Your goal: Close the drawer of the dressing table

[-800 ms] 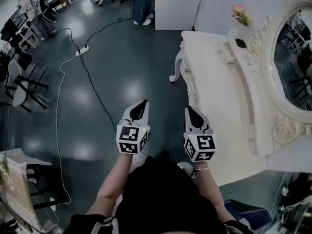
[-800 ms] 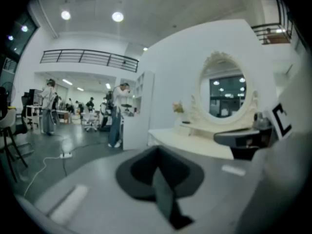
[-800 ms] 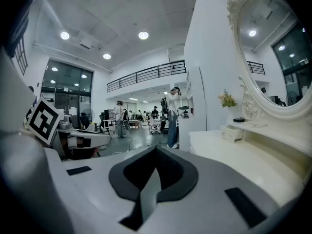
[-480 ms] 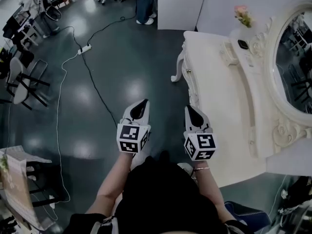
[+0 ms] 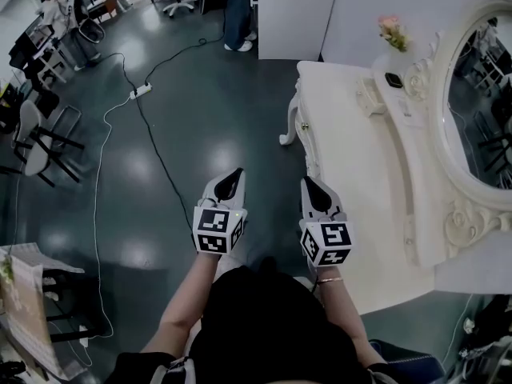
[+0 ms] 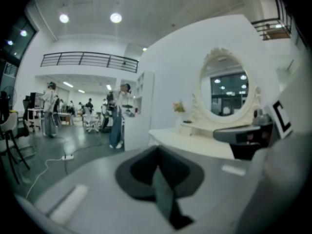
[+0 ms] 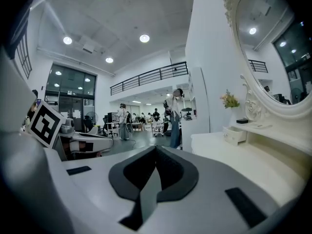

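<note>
Found the left tool (image 5: 234, 174) with jaws pressed fully together and nothing between them; confirmed the same in its own view (image 6: 157, 149). Found the right tool (image 5: 309, 182) likewise closed tight and empty, confirmed in the right gripper view (image 7: 156, 149). Noted both held side by side in front of the person, pointing forward and slightly down, the left one over the dark floor (image 5: 184, 158), the right one just beside the front edge of the table (image 5: 352, 158); could not tell whether it touches that edge. Located the drawer (image 5: 307, 134) in the table's front, ahead of the right tool and apart from it; seen steeply from above, looks flush with the edge. Recorded a small drawer box (image 5: 370, 96) on the tabletop near the mirror (image 5: 480, 94), its front shut in the right gripper view (image 7: 235, 134). Noted flowers (image 5: 392, 29) at the table's far corner. Logged a cable (image 5: 152, 146) and power strip (image 5: 141, 91) on the floor to the left, well apart from both tools.
</note>
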`<action>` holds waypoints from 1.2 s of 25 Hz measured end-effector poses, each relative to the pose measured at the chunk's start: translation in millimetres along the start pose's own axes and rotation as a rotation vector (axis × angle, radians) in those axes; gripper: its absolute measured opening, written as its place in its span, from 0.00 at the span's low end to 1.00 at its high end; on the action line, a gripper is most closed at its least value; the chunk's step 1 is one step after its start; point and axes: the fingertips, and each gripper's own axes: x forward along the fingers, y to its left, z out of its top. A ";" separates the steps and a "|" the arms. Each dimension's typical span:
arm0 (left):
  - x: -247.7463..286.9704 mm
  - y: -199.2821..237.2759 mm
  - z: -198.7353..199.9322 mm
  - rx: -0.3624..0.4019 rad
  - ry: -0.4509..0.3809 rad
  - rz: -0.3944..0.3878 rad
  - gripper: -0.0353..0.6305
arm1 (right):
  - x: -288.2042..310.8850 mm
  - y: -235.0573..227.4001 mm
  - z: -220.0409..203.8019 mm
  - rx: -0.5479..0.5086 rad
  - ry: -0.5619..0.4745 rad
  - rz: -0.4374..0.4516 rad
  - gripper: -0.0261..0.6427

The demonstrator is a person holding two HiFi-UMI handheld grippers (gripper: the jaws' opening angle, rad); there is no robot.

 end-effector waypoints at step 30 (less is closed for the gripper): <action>170.4 40.9 27.1 -0.021 0.038 -0.148 0.29 | 122.2 -72.6 -11.2 0.104 0.064 -0.074 0.05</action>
